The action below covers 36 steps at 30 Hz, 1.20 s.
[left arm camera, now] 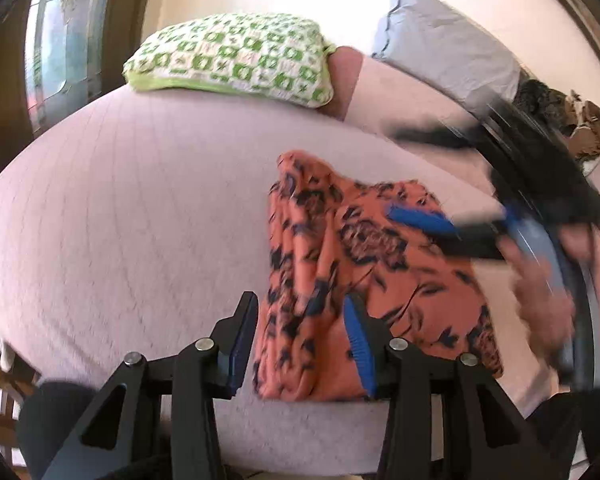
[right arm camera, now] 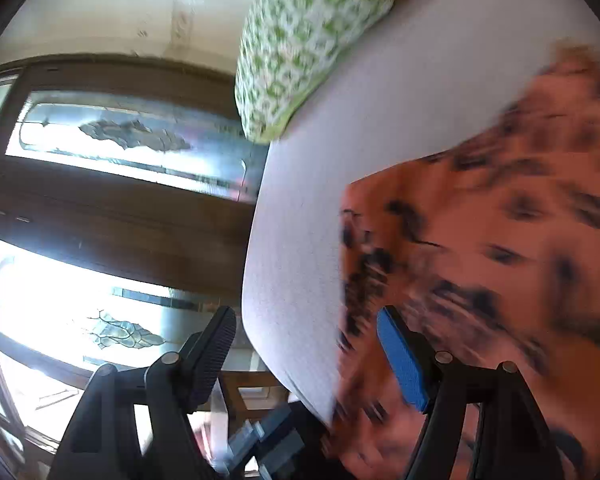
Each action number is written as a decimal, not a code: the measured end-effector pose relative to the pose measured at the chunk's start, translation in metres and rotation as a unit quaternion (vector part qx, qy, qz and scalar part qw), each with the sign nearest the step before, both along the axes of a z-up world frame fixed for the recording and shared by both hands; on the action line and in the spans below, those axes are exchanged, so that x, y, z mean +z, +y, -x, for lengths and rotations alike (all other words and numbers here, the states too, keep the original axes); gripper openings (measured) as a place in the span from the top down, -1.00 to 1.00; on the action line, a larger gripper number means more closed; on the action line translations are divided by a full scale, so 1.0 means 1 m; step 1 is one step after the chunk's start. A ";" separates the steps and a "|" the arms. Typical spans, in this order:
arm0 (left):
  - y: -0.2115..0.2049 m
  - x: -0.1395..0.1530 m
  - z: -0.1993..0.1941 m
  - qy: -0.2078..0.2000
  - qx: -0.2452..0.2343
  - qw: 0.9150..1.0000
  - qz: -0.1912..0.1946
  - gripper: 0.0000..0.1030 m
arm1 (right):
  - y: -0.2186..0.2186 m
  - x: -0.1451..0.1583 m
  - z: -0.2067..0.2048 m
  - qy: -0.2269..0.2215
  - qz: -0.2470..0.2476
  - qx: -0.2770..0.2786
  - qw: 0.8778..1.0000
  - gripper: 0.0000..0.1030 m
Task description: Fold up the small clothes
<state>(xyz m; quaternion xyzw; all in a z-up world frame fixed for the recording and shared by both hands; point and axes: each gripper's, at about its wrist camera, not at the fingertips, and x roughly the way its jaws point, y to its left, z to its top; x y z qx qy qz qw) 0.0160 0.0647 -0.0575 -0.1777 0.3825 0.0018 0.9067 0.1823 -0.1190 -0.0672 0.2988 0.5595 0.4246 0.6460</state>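
Garment (left arm camera: 364, 272): an orange cloth with a dark floral print is lying bunched on the pale pink bed, right of centre in the left wrist view. Its folds are overlapping, so its outline and type are hard to make out. In the right wrist view it (right arm camera: 480, 240) is filling the right half as a heavy blur, and its far edge is running out of frame.

Left tool (left arm camera: 300, 344): its jaws are standing apart just above the near edge of the garment. The blue-padded finger is overlapping the cloth in the picture; the other is sitting over bare bed. No cloth is being pinched between the pads.

Right tool (right arm camera: 308, 356): its jaws are standing wide apart. The blue-padded finger is showing against the garment; the other is showing against the window. Nothing is being clamped. In the left wrist view it (left arm camera: 420, 180) is appearing as a smeared dark shape over the far right part of the garment.

Hand (left arm camera: 540, 292): it is gripping the right tool; blur is hiding its detail.

Bed (left arm camera: 140, 208): its near edge is being cut off by the tool bodies.

Green-and-white pillow (left arm camera: 236, 56): it is resting at the far side of the bed.

Grey pillow (left arm camera: 448, 44): it is lying to the right, partly hidden.

Window (right arm camera: 100, 140): overexposed, with patterned glass.
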 end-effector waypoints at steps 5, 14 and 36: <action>-0.014 0.005 -0.052 -0.006 -0.041 0.999 -0.007 0.05 | -0.084 -0.008 0.048 -0.005 0.010 -0.042 0.999 -0.51; 0.003 -0.056 -0.134 0.115 0.001 0.993 -0.015 -0.21 | -0.127 -0.034 0.091 0.007 -0.012 -0.055 0.998 -0.51; -0.078 -0.037 -0.124 0.084 -0.089 0.987 -0.100 -0.23 | -0.122 -0.056 0.052 0.000 0.088 -0.049 0.995 0.14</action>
